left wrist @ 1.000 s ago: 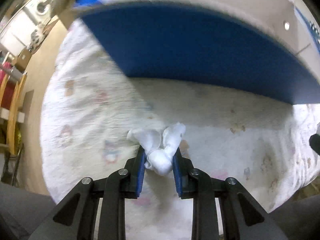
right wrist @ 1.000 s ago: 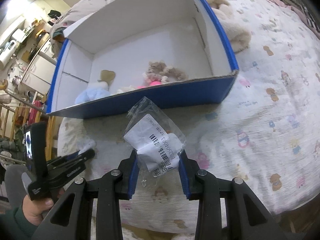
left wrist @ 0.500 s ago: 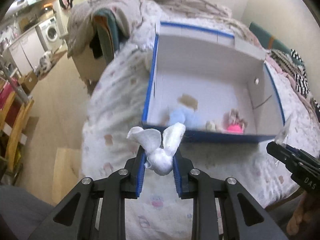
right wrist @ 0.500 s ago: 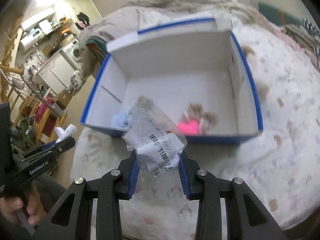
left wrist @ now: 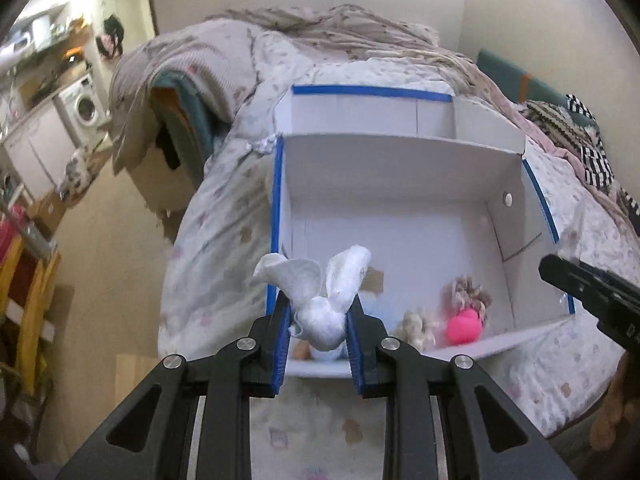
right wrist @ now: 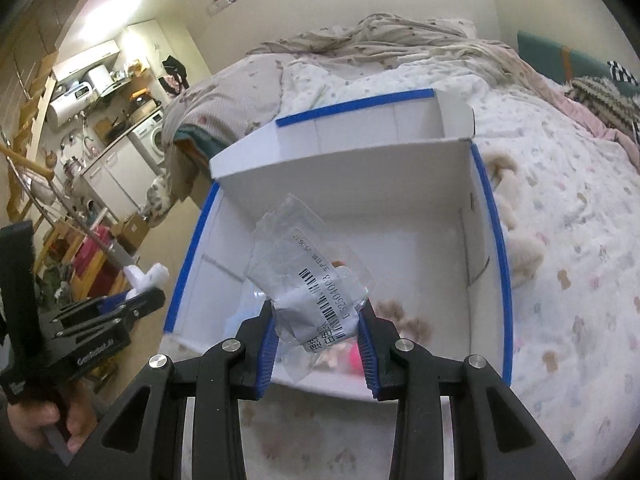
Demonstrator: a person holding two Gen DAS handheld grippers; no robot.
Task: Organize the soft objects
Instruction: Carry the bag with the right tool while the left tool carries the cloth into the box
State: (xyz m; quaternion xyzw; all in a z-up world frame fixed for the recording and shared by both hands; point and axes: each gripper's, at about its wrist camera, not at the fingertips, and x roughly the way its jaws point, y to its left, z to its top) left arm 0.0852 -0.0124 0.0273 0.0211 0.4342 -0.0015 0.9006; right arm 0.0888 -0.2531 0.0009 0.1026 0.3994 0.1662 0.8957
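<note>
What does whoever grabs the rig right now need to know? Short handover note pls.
Left gripper: shut on the white sock bundle, held up at the near left corner of the box.
Right gripper: shut on the clear plastic packet with a barcode label, held over the near edge of the box.
The blue-and-white box sits open on the bed.
Done: a pink item, a fluffy beige toy and a light blue item already lie along the box's near wall.
Left: release both held items into the box. A fluffy beige item lies on the bed beside the box's right wall; it probably goes in too.
</note>
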